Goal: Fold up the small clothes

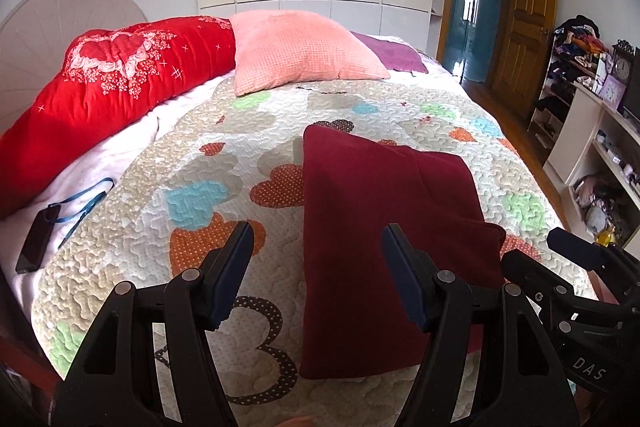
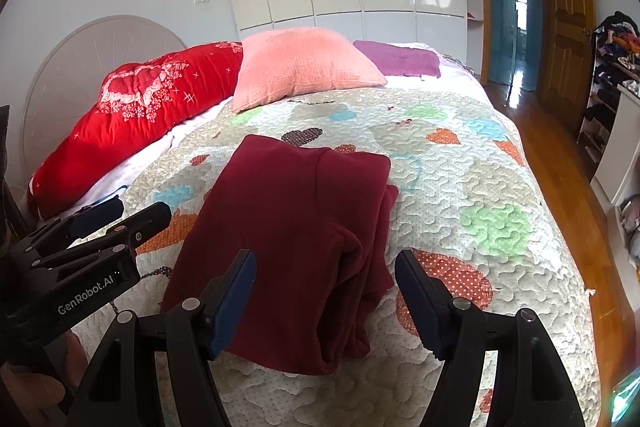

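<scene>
Both grippers, left [image 1: 316,277] and right [image 2: 326,297], are open and empty. Garment [image 2: 296,247] lies just ahead, long axis pointing away; the right one is nearer its loose edge.

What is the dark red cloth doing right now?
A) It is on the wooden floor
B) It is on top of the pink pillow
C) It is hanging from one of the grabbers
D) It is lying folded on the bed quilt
D. The dark red cloth lies folded flat on the heart-patterned quilt, and both the left gripper and the right gripper are open above it, holding nothing.
</scene>
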A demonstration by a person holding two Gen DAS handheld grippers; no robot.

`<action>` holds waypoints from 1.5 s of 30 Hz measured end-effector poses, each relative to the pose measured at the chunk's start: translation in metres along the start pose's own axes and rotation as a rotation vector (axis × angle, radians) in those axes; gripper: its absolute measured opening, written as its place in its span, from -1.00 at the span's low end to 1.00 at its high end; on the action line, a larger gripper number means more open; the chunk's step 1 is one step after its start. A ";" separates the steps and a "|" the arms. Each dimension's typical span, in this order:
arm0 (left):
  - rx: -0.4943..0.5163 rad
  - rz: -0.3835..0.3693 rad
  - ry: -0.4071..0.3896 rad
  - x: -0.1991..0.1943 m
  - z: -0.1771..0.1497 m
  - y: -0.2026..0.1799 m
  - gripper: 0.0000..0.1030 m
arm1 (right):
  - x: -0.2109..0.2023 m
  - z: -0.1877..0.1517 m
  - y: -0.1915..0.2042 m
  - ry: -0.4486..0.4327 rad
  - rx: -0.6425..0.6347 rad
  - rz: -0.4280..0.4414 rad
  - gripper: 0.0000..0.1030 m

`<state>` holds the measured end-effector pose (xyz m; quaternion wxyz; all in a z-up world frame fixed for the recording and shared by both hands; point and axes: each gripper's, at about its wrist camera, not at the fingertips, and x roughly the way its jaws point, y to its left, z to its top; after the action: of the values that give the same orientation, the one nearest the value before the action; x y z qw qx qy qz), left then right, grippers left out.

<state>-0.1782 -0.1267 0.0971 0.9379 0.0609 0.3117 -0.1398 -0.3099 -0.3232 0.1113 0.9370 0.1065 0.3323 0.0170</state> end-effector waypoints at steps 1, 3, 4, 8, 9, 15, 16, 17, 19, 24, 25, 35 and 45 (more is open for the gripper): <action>0.001 0.000 0.001 0.000 0.000 0.000 0.30 | 0.001 0.000 0.000 0.003 0.001 0.001 0.35; 0.002 0.002 0.000 0.001 0.000 0.000 0.30 | 0.002 0.000 0.001 0.005 0.001 0.003 0.35; 0.001 0.002 0.001 0.001 0.000 0.000 0.30 | 0.003 0.000 0.000 0.006 0.000 0.005 0.35; -0.002 0.001 0.006 0.002 -0.001 0.001 0.30 | 0.006 0.001 0.003 0.009 -0.007 0.005 0.35; -0.003 0.001 0.007 0.003 -0.001 0.001 0.30 | 0.006 0.001 0.004 0.011 -0.009 0.005 0.35; -0.004 0.001 0.012 0.004 -0.001 0.001 0.30 | 0.010 0.001 0.006 0.021 -0.018 0.011 0.35; -0.004 0.002 0.012 0.004 -0.001 0.001 0.30 | 0.011 0.001 0.006 0.023 -0.019 0.012 0.35; -0.003 0.002 0.012 0.004 -0.002 0.001 0.30 | 0.012 0.001 0.006 0.025 -0.020 0.013 0.35; -0.004 0.001 0.013 0.004 -0.001 0.001 0.30 | 0.012 0.000 0.007 0.028 -0.020 0.014 0.35; 0.006 0.002 0.016 0.007 -0.002 -0.001 0.30 | 0.015 0.001 0.006 0.036 -0.019 0.014 0.35; 0.007 0.004 0.015 0.007 -0.003 -0.002 0.30 | 0.016 0.001 0.006 0.037 -0.019 0.014 0.35; 0.006 -0.001 0.016 0.010 -0.004 -0.002 0.30 | 0.020 0.000 0.002 0.048 -0.015 0.022 0.35; 0.030 0.002 -0.001 0.011 -0.005 -0.005 0.30 | 0.025 0.000 0.001 0.059 -0.007 0.025 0.35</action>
<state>-0.1748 -0.1328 0.0863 0.9373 0.0750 0.3088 -0.1433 -0.2908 -0.3201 0.0962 0.9268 0.1067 0.3584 0.0329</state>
